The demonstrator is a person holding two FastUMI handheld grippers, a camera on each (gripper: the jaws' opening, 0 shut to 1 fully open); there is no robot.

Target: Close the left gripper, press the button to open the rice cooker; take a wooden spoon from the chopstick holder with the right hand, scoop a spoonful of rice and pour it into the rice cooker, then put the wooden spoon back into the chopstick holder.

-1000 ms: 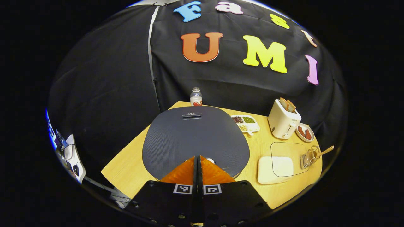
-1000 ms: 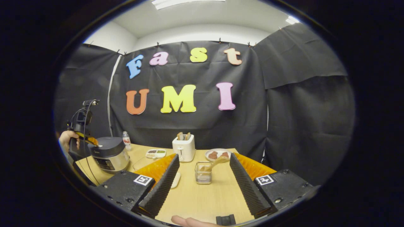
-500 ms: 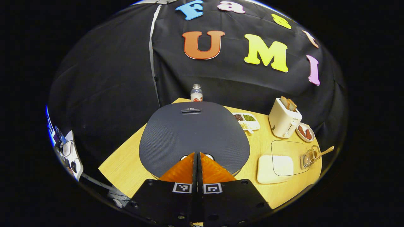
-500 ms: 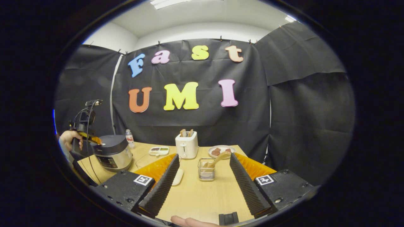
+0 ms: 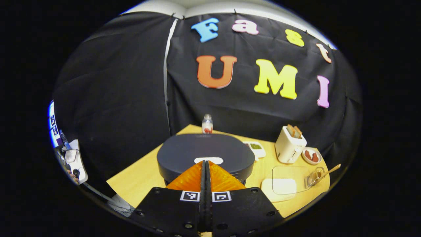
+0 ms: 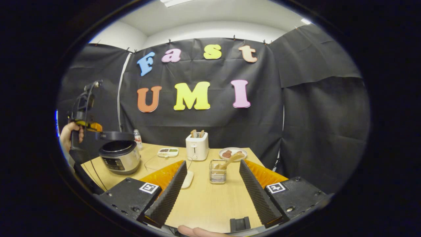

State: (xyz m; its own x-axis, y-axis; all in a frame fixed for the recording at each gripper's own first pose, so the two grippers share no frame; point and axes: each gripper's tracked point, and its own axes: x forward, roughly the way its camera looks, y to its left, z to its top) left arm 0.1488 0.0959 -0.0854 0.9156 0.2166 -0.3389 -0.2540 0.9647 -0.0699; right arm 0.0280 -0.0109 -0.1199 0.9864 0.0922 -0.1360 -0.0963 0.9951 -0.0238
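Wooden surface [image 6: 204,204] stretches under the right tongs [image 6: 210,184], which gape wide and grip nothing, with the wire chopstick holder [image 6: 217,171] between their fingers farther off and the wooden spoon [image 6: 232,158] leaning in it. The left tongs [image 5: 205,164] are pressed together, tips at the white button [image 5: 208,160] on the rice cooker [image 6: 119,154] lid [image 5: 204,151]. That lid stands raised above the pot. A toaster [image 6: 197,145] stands behind.
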